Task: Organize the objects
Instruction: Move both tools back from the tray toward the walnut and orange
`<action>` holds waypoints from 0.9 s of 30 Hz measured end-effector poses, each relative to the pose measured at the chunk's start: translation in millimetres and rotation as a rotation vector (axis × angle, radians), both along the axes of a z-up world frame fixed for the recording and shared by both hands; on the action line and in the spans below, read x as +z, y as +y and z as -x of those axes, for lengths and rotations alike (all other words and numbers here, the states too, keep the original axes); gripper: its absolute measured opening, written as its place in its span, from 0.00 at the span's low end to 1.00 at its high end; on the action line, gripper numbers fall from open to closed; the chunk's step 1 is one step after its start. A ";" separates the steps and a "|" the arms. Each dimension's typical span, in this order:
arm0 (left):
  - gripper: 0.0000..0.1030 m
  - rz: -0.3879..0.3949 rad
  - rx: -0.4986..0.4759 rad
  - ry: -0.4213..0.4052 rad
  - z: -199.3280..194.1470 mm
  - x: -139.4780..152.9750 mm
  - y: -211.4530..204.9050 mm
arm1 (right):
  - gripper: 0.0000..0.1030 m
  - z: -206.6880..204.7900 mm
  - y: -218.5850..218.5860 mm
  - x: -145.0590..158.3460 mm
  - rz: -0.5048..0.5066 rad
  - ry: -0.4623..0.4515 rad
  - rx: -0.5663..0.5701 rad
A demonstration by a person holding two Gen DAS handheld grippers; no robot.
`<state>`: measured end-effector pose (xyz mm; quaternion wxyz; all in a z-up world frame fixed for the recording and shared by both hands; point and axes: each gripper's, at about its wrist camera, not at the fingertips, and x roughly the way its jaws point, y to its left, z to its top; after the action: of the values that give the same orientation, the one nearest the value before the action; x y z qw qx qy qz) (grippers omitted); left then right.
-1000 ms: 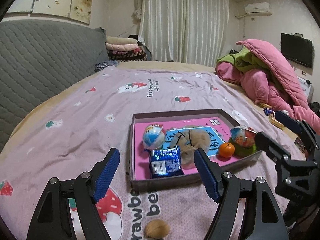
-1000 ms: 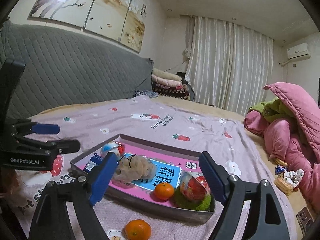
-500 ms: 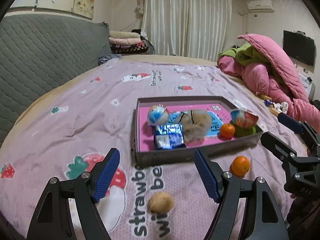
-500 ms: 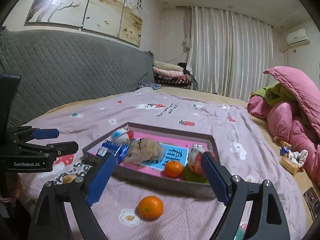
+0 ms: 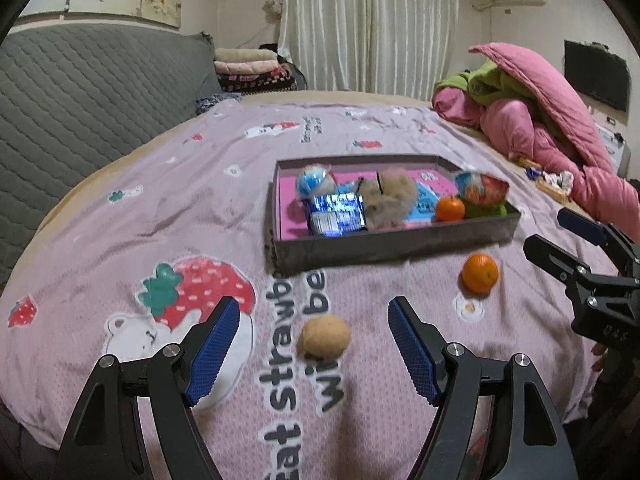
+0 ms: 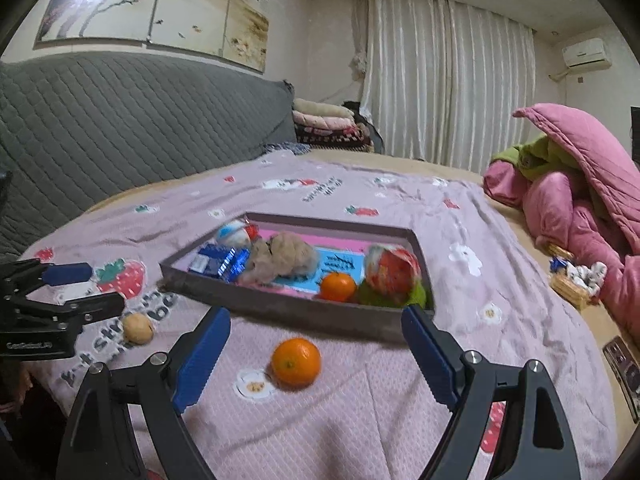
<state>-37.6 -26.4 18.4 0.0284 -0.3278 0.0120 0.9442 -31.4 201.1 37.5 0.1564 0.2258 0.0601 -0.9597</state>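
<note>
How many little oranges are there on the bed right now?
2. One orange sits inside the tray, beside the red wrapped ball. The other orange lies on the blanket in front of the tray. More could be hidden behind the tray's contents.

My room is evenly lit by warm ceiling light, with only soft shadows. Fisheye bending curves the edges into black corners. The shallow grey cardboard tray (image 5: 394, 242) looks slightly motion-blurred, and its shiny blue foil snack packet (image 5: 337, 213) glares.
</note>
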 end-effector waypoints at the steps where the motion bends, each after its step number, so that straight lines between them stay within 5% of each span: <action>1: 0.76 0.000 -0.001 -0.010 -0.7 -2.8 0.2 | 0.85 -0.7 0.8 -2.7 -0.003 -0.014 0.001; 8: 0.76 -0.013 -0.002 -0.104 3.4 -23.1 -3.4 | 0.85 -1.0 -1.6 -14.4 -0.031 -0.070 -0.001; 27: 0.76 -0.027 0.003 -0.197 10.9 -41.3 -3.9 | 0.85 -1.1 -20.3 -40.2 -0.112 -0.181 0.044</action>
<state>-48.5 -30.3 -22.9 0.0324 -0.4188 -0.0042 0.9075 -30.3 180.8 -2.7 0.1694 0.3187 0.1039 -0.9268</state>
